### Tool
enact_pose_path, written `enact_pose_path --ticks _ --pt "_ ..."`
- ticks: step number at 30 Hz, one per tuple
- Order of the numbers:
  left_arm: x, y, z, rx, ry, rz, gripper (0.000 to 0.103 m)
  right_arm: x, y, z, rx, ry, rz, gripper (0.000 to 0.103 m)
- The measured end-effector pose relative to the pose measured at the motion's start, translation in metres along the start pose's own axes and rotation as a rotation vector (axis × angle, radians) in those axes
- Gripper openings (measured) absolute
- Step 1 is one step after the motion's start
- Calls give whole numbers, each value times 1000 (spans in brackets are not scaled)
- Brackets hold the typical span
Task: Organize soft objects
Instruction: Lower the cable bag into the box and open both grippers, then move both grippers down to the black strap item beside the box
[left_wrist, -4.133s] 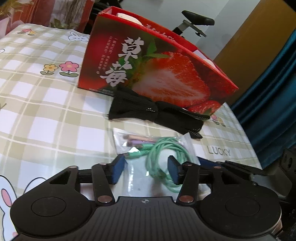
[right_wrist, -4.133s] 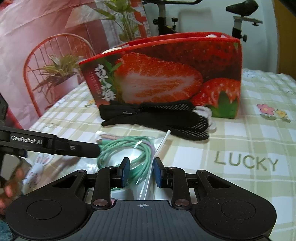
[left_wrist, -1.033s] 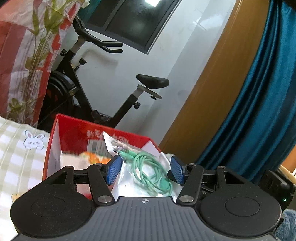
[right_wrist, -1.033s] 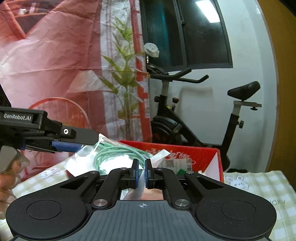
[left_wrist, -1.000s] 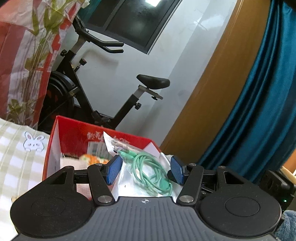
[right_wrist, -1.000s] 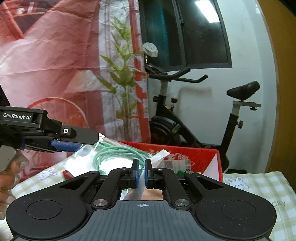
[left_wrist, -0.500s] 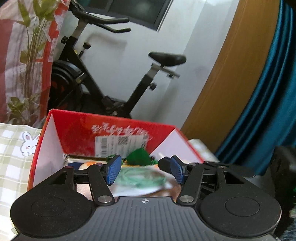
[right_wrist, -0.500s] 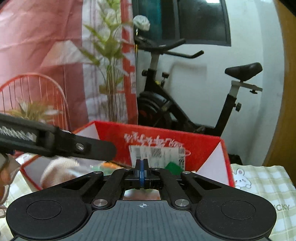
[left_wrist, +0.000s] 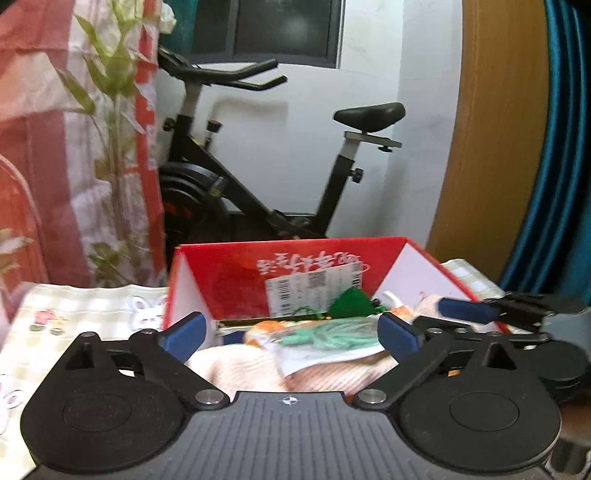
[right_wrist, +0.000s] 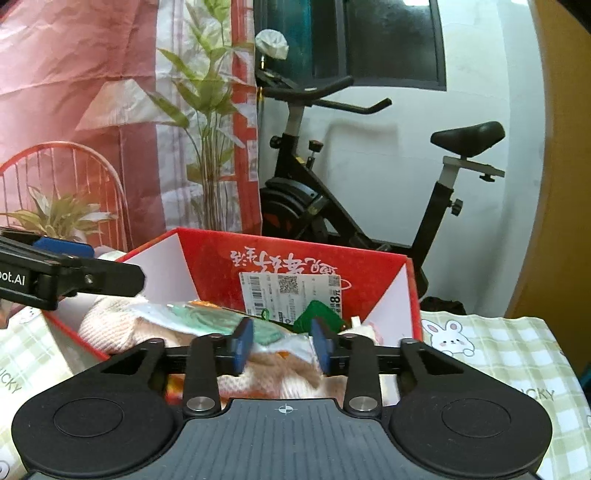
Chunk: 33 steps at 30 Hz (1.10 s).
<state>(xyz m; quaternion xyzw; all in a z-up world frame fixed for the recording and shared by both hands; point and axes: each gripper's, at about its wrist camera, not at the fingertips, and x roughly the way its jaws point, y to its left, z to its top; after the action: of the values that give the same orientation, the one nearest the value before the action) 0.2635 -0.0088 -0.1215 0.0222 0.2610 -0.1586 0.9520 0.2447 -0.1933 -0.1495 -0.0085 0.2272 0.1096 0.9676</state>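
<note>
A clear bag with a coiled green cable (left_wrist: 332, 334) lies loose inside the open red strawberry box (left_wrist: 295, 258), on top of cream knitted soft things (left_wrist: 240, 369). My left gripper (left_wrist: 291, 332) hovers over the box's near edge. Its jaws are opening wide, and the bag lies below them, untouched by the pads. My right gripper (right_wrist: 282, 345) is over the same red box (right_wrist: 295, 258). Its jaws are opening too, with nothing pressed between them, and the bag (right_wrist: 192, 317) lies just beyond its left finger. Each gripper shows at the edge of the other's view.
The box also holds a green tag (right_wrist: 314, 310) and bears a white barcode label (right_wrist: 291, 291). It stands on a checked tablecloth (right_wrist: 498, 350). Behind are an exercise bike (right_wrist: 332, 206), a plant (right_wrist: 210, 110), a red wire chair (right_wrist: 62, 162) and a blue curtain (left_wrist: 561, 147).
The bag with the green cable, held up between both grippers a second ago, has dropped into the red box. Both grippers tipped down toward the box and their jaws opened.
</note>
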Motion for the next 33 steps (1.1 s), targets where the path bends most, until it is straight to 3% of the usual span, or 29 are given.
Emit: enact_pose_path --ticks 2,9,20,33 --pt "-8 1 -3 -1 3 18 102 -10 -2 -4 1 -11 9 47" --pt "-42 2 -29 -5 -7 36 102 -51 -2 -27 34 -78 25 51" --pt "-63 -5 -70 11 6 65 102 -88 -4 -61 71 -169 -33 60" --pt "-29 3 -98 -90 105 29 98 -51 8 -104 98 43 -36 62"
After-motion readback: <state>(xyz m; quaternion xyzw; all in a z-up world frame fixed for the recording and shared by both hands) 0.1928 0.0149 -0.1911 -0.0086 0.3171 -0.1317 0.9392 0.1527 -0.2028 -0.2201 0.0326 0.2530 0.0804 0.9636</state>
